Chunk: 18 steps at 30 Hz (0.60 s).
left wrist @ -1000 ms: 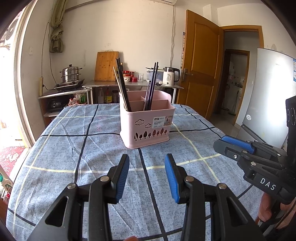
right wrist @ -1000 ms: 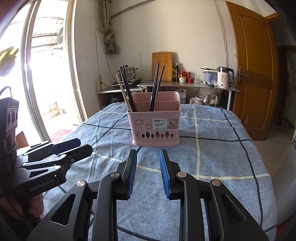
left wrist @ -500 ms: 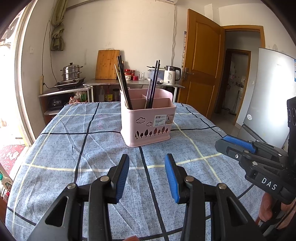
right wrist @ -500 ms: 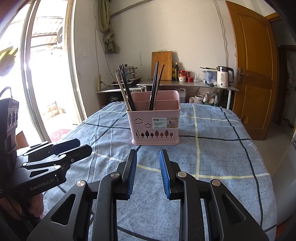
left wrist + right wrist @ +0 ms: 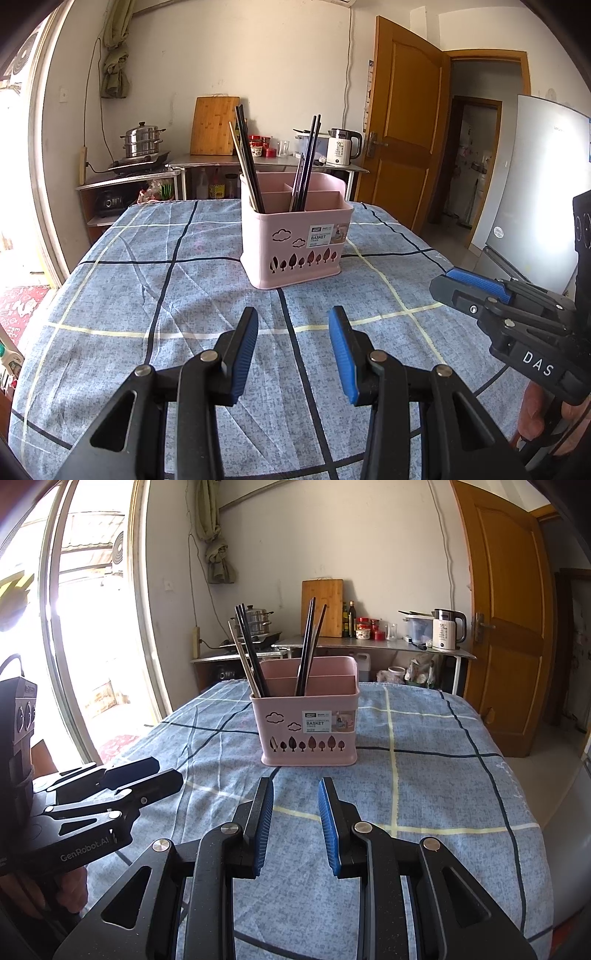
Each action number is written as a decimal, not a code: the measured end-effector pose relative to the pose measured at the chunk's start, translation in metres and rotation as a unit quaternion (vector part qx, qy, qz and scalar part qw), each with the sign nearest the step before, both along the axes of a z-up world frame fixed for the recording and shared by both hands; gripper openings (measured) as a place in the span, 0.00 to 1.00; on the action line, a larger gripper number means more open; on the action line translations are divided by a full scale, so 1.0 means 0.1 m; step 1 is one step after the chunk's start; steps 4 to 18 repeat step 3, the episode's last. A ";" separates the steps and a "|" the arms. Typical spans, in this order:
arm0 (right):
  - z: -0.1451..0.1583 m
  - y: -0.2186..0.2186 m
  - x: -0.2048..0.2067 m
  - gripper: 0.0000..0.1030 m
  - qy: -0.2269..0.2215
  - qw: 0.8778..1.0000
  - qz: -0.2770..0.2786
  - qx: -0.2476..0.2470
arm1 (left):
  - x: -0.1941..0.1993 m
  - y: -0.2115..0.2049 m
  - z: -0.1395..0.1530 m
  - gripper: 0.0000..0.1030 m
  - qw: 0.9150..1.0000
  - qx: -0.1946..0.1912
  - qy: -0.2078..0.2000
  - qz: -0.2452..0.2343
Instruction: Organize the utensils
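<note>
A pink utensil basket (image 5: 295, 240) stands upright on the blue checked tablecloth (image 5: 184, 295); it also shows in the right wrist view (image 5: 308, 723). Black chopsticks (image 5: 249, 162) lean in its left compartment, and more black chopsticks (image 5: 308, 162) stand in the middle one. My left gripper (image 5: 291, 325) is open and empty, a short way in front of the basket. My right gripper (image 5: 295, 794) is open and empty, also in front of the basket. Each gripper shows from the side in the other's view: the right (image 5: 439, 286) and the left (image 5: 170, 773).
The table edge drops off at the right (image 5: 532, 812) and at the left (image 5: 48, 295). Behind the table stand a counter with a kettle (image 5: 341, 147), a steamer pot (image 5: 142, 142) and a cutting board (image 5: 214, 125). A wooden door (image 5: 402, 122) is at the right.
Both grippers have dropped slightly, so the basket sits a little higher in view. Both stay open and empty.
</note>
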State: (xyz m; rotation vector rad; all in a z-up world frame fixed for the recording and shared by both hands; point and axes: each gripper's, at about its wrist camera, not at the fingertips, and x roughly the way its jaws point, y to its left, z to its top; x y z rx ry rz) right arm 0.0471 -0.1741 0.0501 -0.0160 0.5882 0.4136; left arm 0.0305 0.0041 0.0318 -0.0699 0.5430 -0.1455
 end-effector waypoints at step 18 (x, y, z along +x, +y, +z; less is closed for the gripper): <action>0.00 0.00 0.00 0.25 0.000 1.000 0.000 0.000 | 0.00 0.00 0.00 0.40 1.000 -0.002 0.002 0.002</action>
